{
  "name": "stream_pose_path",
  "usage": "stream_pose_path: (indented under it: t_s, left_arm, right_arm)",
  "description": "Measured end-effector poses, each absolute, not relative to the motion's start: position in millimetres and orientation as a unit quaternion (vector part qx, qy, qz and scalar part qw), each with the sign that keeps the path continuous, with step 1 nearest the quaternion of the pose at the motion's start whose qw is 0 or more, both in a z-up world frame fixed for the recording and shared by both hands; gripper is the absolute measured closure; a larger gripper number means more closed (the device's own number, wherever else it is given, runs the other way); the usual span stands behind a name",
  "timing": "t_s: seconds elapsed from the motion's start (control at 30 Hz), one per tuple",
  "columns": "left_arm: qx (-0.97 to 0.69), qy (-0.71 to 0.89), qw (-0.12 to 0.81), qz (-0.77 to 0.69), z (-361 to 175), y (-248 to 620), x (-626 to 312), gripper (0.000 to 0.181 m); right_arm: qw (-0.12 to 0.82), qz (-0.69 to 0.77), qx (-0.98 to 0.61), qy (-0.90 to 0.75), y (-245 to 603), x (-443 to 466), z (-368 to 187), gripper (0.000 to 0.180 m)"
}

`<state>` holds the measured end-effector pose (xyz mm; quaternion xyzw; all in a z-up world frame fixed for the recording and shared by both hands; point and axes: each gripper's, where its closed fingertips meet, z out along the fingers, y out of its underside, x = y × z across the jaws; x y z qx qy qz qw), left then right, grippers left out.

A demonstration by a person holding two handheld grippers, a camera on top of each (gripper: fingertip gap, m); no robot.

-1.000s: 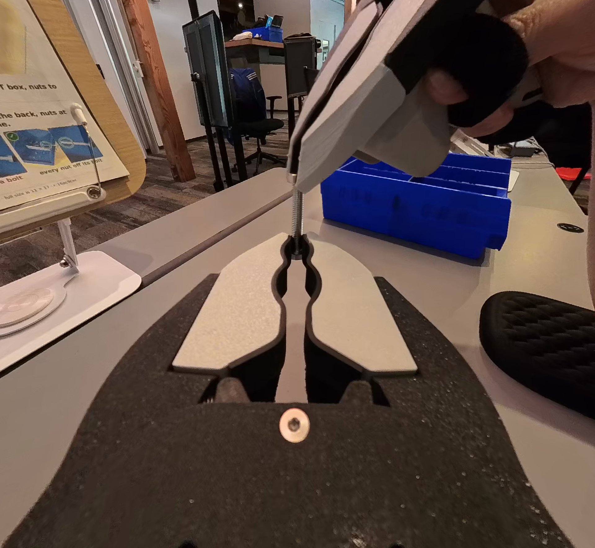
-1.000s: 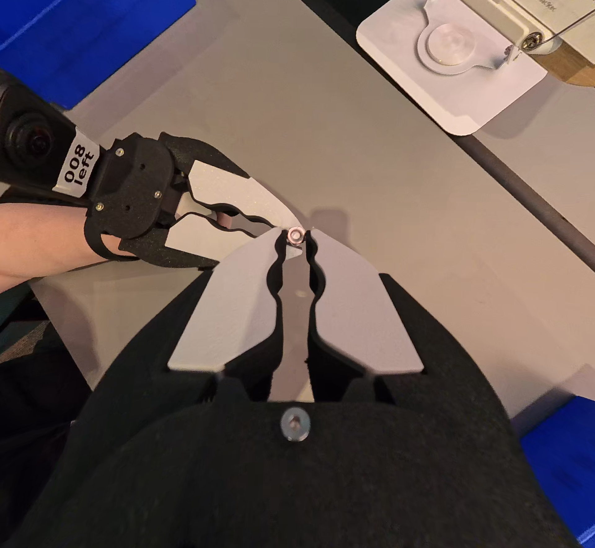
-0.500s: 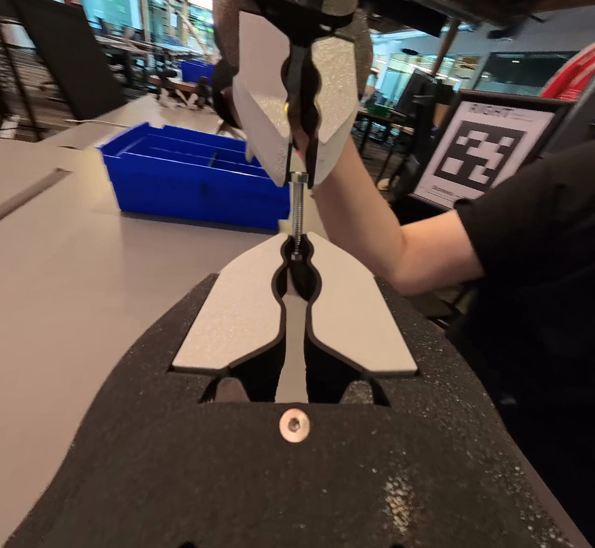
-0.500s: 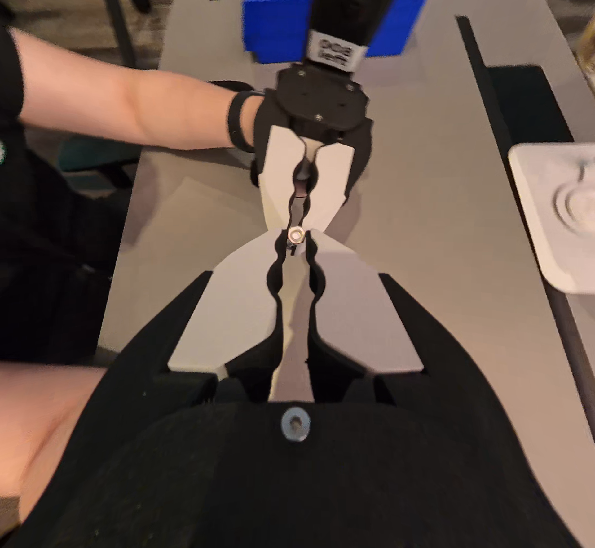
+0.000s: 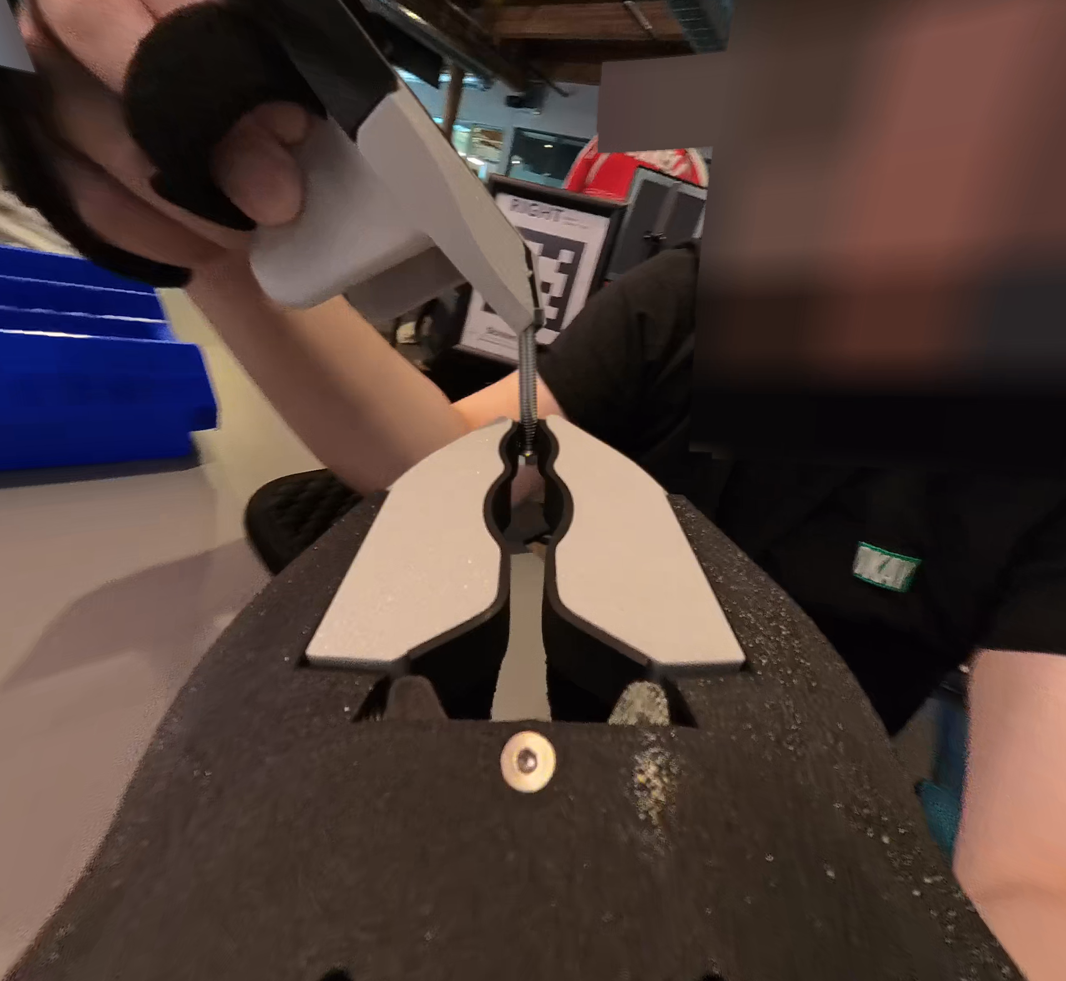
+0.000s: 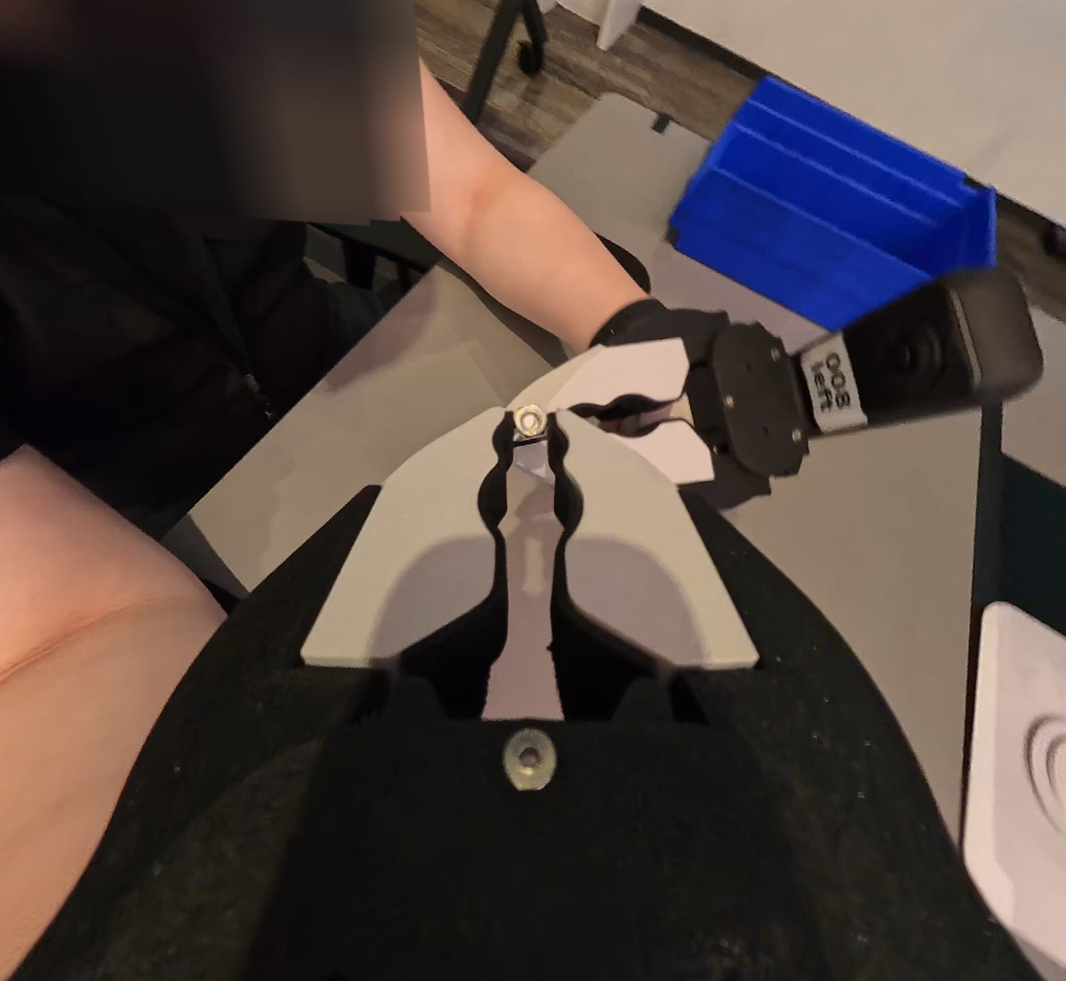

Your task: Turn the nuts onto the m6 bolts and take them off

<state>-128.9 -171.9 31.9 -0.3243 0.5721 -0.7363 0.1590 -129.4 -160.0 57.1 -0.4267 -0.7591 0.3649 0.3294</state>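
In the left wrist view my left gripper (image 5: 528, 431) is shut on the lower end of a threaded m6 bolt (image 5: 528, 376), which stands upright out of its tips. My right gripper (image 5: 530, 313) comes down from the upper left and grips the bolt's top. In the right wrist view my right gripper (image 6: 530, 425) is shut on a silver nut (image 6: 530, 422), with the bolt's end showing in its hole. The left gripper (image 6: 577, 408) reaches in from the right, its tips under the nut. The bolt's head is hidden.
A blue divided bin (image 5: 86, 376) stands on the grey table (image 5: 115, 578); it also shows in the right wrist view (image 6: 836, 221). A black mesh pad (image 5: 300, 509) lies near it. A white stand base (image 6: 1027, 751) is at the right. The person's arm (image 6: 519, 238) and torso are close. Less than 4 cm separates the two grippers' tips.
The two grippers have turned about half a turn against each other around the bolt's axis: the right gripper swung from upper right to upper left. Both stayed shut; the exposed thread looks the same.
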Motion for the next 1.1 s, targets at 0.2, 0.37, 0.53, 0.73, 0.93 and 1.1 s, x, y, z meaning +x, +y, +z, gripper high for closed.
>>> stream_pose_path:
  t_s: [0.2, 0.37, 0.53, 0.73, 0.93, 1.1]
  left_arm:
    - [-0.269, 0.579, 0.076, -0.766, 33, -198, -137, 0.176]
    - [-0.271, 0.593, 0.08, -0.754, 29, -202, -136, 0.176]
    - [-0.304, 0.582, 0.118, -0.745, 27, -186, -129, 0.176]
    - [-0.398, 0.52, 0.256, -0.711, 28, -129, -116, 0.176]
    - [-0.497, 0.419, 0.475, -0.593, 37, -52, -116, 0.176]
    - [-0.561, 0.404, 0.551, -0.467, 21, -23, -116, 0.176]
  right_arm:
    - [0.305, 0.392, -0.356, -0.791, -185, -136, 58, 0.169]
    - [0.291, 0.396, -0.354, -0.795, -188, -136, 54, 0.169]
    - [0.317, 0.39, -0.398, -0.767, -172, -137, 57, 0.157]
    - [0.412, 0.347, -0.526, -0.658, -121, -130, 85, 0.143]
    - [0.419, 0.318, -0.715, -0.461, -63, -116, 94, 0.146]
    - [0.432, 0.289, -0.786, -0.333, -29, -116, 91, 0.148]
